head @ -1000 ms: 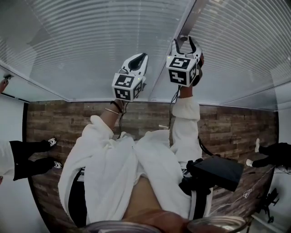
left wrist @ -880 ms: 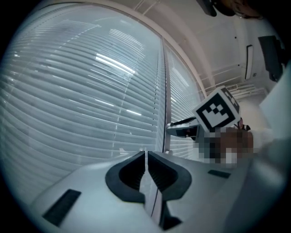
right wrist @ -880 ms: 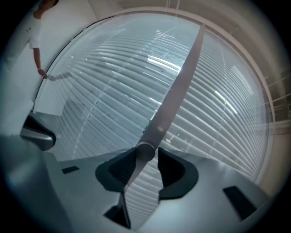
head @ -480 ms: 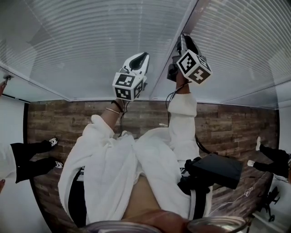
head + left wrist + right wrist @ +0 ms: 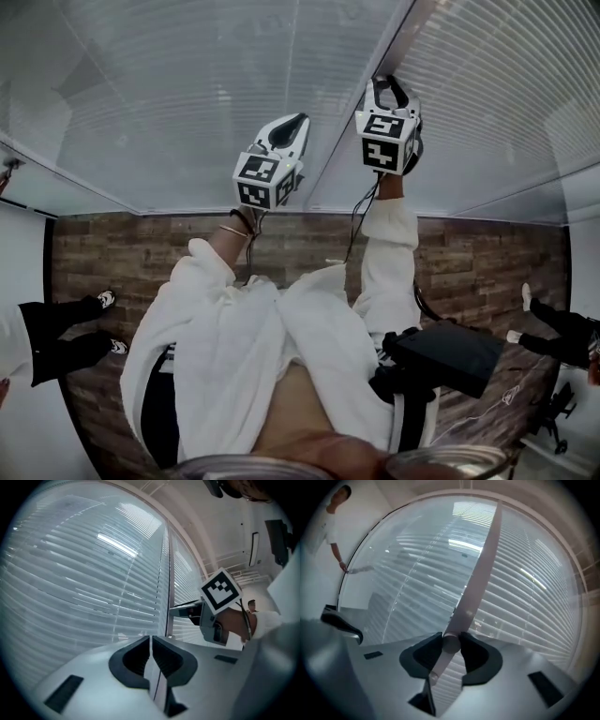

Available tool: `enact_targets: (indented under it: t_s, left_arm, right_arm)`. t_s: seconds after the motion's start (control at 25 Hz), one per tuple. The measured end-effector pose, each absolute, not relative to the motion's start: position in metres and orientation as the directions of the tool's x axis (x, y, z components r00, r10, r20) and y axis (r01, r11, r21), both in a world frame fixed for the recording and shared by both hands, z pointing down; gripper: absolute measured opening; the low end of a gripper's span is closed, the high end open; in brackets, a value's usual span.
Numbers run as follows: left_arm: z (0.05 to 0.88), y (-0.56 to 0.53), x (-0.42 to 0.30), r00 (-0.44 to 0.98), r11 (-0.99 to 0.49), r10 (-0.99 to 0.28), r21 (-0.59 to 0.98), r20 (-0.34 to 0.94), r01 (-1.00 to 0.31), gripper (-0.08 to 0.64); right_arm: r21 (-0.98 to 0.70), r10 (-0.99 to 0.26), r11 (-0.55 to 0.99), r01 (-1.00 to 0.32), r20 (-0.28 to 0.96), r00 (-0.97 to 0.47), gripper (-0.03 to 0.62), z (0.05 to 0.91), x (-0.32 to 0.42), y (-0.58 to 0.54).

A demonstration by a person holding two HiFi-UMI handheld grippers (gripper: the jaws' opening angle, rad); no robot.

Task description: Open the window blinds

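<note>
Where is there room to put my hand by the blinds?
Free: the left blind left of the left gripper, and the right blind beyond the right gripper. Crowded: the middle, where its fingers clamp the wand.

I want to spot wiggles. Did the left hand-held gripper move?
No. The left hand-held gripper stays in the same spot, just left of the window post.

White slatted blinds (image 5: 187,94), brown wood-plank floor (image 5: 122,253) (white coat (image 5: 234,356) too).
</note>
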State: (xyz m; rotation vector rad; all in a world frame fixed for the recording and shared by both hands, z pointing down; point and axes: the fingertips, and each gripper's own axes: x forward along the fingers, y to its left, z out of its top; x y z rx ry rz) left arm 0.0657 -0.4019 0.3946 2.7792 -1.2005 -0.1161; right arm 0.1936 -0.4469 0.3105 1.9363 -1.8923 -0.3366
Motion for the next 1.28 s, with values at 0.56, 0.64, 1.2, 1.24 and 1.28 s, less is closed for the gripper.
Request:
enact_targets:
  t_s: [0.56, 0.64, 1.2, 1.24, 1.28]
  left_arm:
    - [0.395, -0.399, 0.066, 0.669, -0.667, -0.742, 0.130, -0.035, -0.733, 0.006]
    - [0.395, -0.399, 0.064, 0.670, -0.668, -0.742, 0.129, -0.035, -0.733, 0.006]
    - [0.391, -0.406, 0.065, 0.651, -0.651, -0.758, 0.120, -0.038, -0.750, 0.006]
    - [0.390, -0.406, 0.067, 0.652, -0.652, -0.757, 0.117, -0.040, -0.749, 0.006]
    - [0.390, -0.406, 0.068, 0.654, -0.654, -0.755, 0.115, -0.043, -0.748, 0.006]
  right_arm:
    - [-0.491, -0.991, 0.134, -0.861, -0.088, -0.104, 0.130, 0.313, 0.213, -0.445]
    - [-0.117, -0.996, 0.091, -0.989, -0.024, -0.089, 0.133, 0.310, 0.207, -0.441]
    - [-0.325, -0.998, 0.043, -0.945, -0.056, -0.027, 0.130, 0.317, 0.207, -0.446]
    - [-0.449, -0.997, 0.060, -0.892, -0.077, -0.028, 0.130, 0.317, 0.209, -0.447]
    - [-0.545, -0.995, 0.077, -0.835, -0.093, -0.031, 0.130, 0.317, 0.211, -0.448]
